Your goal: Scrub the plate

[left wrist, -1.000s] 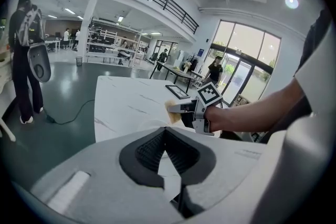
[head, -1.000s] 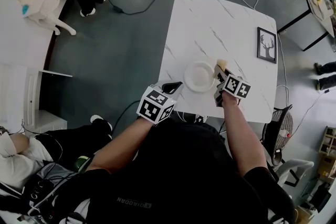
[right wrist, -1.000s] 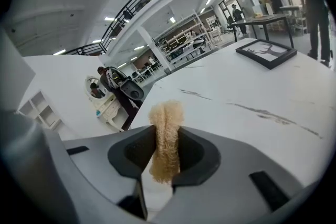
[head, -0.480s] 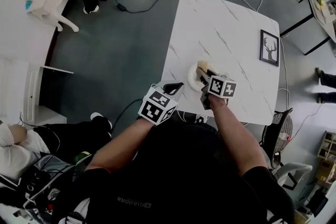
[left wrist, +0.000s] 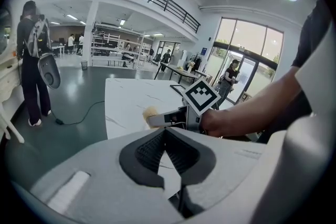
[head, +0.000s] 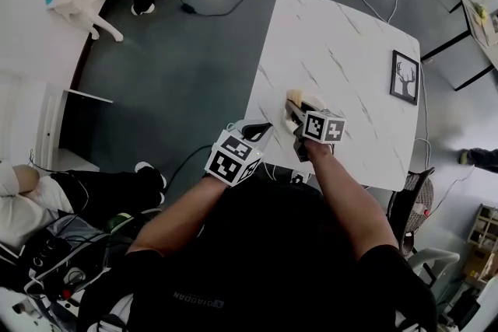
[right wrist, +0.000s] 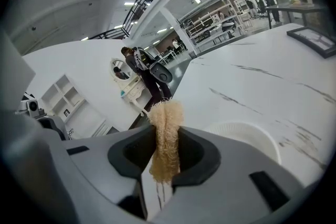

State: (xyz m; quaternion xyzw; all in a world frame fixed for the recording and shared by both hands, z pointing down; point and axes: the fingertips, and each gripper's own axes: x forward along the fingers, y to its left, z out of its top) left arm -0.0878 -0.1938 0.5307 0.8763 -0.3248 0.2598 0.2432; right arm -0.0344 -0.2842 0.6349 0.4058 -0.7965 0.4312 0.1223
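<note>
Right gripper view settles it for me: the right hand-held gripper (right wrist: 165, 136) is clamped on a tan, fibrous loofah scrubber (right wrist: 167, 113), and the white round plate (right wrist: 247, 136) lies just beyond it on the white marble-patterned table (right wrist: 262, 81).

Is it scrubbing?

I can't tell whether the scrubber touches the plate. It sits at the plate's edge. I see no suds or dirt, so there's no telling how much is clean. I'd guess most of the scrubbing is left.

And the other one?

The left hand-held gripper (left wrist: 167, 147) has its jaws together on nothing, by the table's near edge, apart from the plate.
</note>
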